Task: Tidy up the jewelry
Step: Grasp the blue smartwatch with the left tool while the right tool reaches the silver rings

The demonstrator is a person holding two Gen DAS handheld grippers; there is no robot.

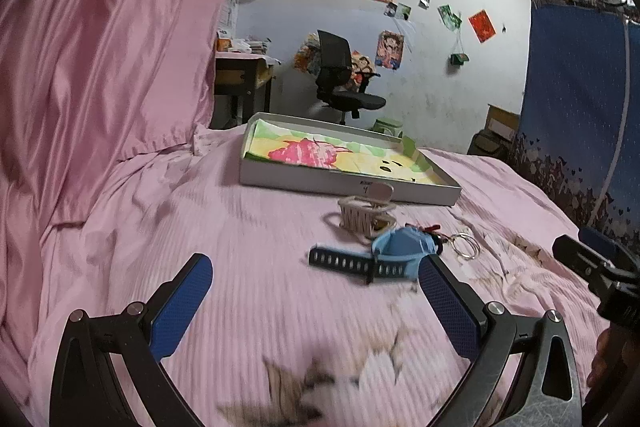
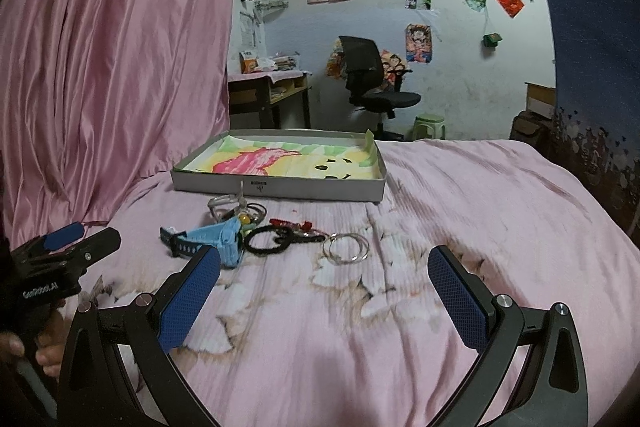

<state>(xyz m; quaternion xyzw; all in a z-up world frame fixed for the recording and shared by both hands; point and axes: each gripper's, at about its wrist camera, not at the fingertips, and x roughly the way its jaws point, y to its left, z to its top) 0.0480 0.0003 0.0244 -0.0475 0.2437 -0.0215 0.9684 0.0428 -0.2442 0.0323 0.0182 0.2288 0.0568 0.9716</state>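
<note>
A small heap of jewelry lies on the pink bed in front of a shallow white box lined with a colourful drawing. The heap holds a light-blue watch with a dark strap, a black hair tie, silver rings, a red clip and a clear clip. My right gripper is open, low over the bed, short of the rings. My left gripper is open too, its right finger close to the watch. A white claw clip stands behind the watch, by the box.
A pink curtain hangs along the left of the bed and a blue one along the right. Beyond the bed are a desk, an office chair and a green stool. A hand holds the left tool.
</note>
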